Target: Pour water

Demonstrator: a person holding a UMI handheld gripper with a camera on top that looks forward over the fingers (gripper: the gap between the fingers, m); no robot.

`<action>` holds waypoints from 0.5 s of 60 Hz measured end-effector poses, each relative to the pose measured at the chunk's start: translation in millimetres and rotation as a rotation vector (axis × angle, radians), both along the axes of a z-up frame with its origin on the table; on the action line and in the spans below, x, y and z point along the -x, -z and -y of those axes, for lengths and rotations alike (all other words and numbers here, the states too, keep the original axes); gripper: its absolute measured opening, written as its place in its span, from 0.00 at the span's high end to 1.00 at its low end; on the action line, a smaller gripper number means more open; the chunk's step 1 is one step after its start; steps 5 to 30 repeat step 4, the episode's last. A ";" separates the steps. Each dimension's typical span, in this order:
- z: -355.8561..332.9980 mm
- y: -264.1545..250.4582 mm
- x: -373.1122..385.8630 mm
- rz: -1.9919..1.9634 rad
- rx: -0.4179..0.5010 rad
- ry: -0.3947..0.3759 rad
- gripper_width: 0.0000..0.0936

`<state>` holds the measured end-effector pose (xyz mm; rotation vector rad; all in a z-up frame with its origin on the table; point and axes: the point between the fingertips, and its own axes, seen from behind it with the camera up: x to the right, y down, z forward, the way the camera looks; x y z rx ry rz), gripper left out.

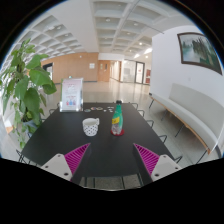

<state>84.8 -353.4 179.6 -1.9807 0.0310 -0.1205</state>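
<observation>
A green bottle (117, 119) with a red cap and a label stands upright on the black table (60, 135), beyond my fingers and a little right of the middle. Left of it, and apart from it, stands a white patterned cup (91, 126). My gripper (111, 157) is held well back from both, above the table's near end. Its two fingers with magenta pads (74, 156) are spread wide, open, and nothing lies between them.
A leafy potted plant (24, 85) rises at the table's left side. A white sign (71, 94) stands at the far left end. Chairs (150, 104) flank the far right side, and a white bench (195, 108) runs along the right wall under a framed picture (196, 49).
</observation>
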 end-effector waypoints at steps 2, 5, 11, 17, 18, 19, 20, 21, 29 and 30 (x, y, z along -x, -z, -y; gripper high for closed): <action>0.9 1.9 2.1 -0.016 0.002 0.003 0.08; 1.9 3.9 3.2 -0.030 0.004 0.003 0.09; 1.9 3.9 3.2 -0.030 0.004 0.003 0.09; 1.9 3.9 3.2 -0.030 0.004 0.003 0.09; 1.9 3.9 3.2 -0.030 0.004 0.003 0.09; 1.9 3.9 3.2 -0.030 0.004 0.003 0.09; 1.9 3.9 3.2 -0.030 0.004 0.003 0.09; 1.9 3.9 3.2 -0.030 0.004 0.003 0.09; 1.9 3.9 3.2 -0.030 0.004 0.003 0.09; 1.9 3.9 3.2 -0.030 0.004 0.003 0.09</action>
